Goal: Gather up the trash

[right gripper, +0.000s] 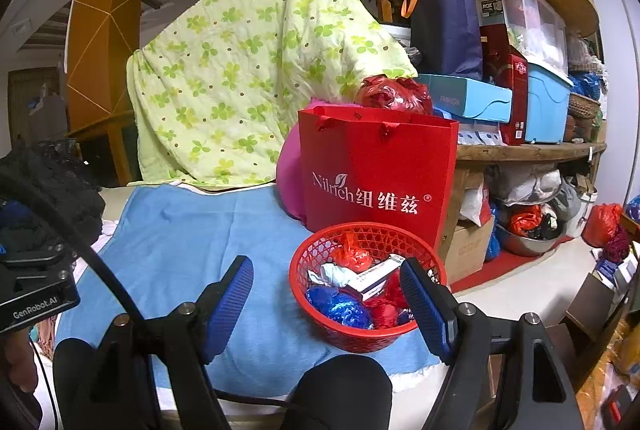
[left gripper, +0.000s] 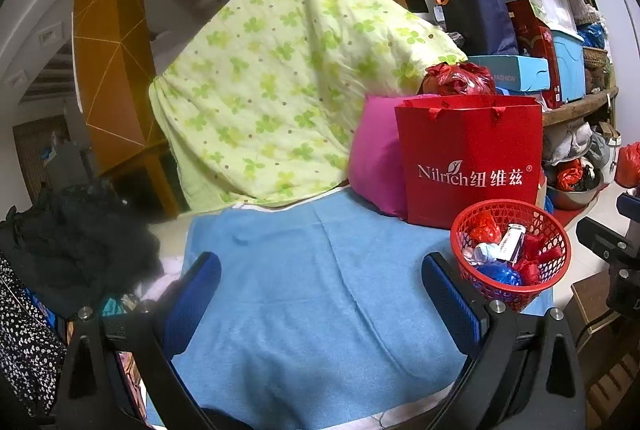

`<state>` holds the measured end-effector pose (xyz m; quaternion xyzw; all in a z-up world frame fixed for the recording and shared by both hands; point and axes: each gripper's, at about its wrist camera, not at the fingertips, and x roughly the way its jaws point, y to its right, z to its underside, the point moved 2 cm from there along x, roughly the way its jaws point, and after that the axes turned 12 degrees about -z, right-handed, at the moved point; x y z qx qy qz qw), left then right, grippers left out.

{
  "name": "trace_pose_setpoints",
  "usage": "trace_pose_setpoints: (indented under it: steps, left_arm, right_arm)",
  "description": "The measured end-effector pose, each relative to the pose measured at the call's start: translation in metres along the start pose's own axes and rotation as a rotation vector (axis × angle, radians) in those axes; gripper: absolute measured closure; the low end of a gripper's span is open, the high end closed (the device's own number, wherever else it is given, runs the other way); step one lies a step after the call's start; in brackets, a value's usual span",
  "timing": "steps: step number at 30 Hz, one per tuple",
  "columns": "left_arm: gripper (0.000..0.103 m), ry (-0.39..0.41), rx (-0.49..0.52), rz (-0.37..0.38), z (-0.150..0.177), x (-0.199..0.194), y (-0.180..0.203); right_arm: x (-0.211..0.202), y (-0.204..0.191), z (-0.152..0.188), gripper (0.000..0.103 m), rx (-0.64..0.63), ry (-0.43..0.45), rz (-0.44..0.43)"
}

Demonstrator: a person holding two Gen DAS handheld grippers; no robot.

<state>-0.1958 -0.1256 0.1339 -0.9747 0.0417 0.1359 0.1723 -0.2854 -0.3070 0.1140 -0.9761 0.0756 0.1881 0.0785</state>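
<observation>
A red mesh basket (left gripper: 554,272) (right gripper: 320,250) stands on the blue towel (left gripper: 304,290) (right gripper: 192,230) at its right end. Inside lie crumpled red and blue wrappers (right gripper: 340,306), white paper and a small white box (right gripper: 372,278). My left gripper (left gripper: 320,282) is open over bare towel, the basket just right of its right finger. My right gripper (right gripper: 326,294) is open too, nothing between its blue pads; the basket sits just beyond, partly behind the right finger (right gripper: 424,306). The left gripper's body (right gripper: 36,294) shows at the left edge of the right wrist view.
A red paper bag (left gripper: 472,158) (right gripper: 376,174) stands behind the basket, a pink cushion (left gripper: 376,158) beside it and a green clover quilt (left gripper: 280,70) draped behind. Black clothing (left gripper: 80,242) lies left. Cluttered shelves (right gripper: 528,150) and floor bags fill the right.
</observation>
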Motion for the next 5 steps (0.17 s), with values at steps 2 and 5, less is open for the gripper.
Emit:
trace_pose_setpoints:
  steps: [2, 5]
  left_arm:
    - [0.003, 0.006, -0.012, 0.010, 0.001, 0.003, -0.003]
    - [0.003, -0.004, -0.076, -0.013, 0.003, 0.023, -0.024]
  right_arm:
    - [0.005, -0.002, 0.000, 0.024, 0.000, -0.002, -0.007]
    - [0.019, -0.012, -0.004, 0.024, -0.009, -0.014, -0.049]
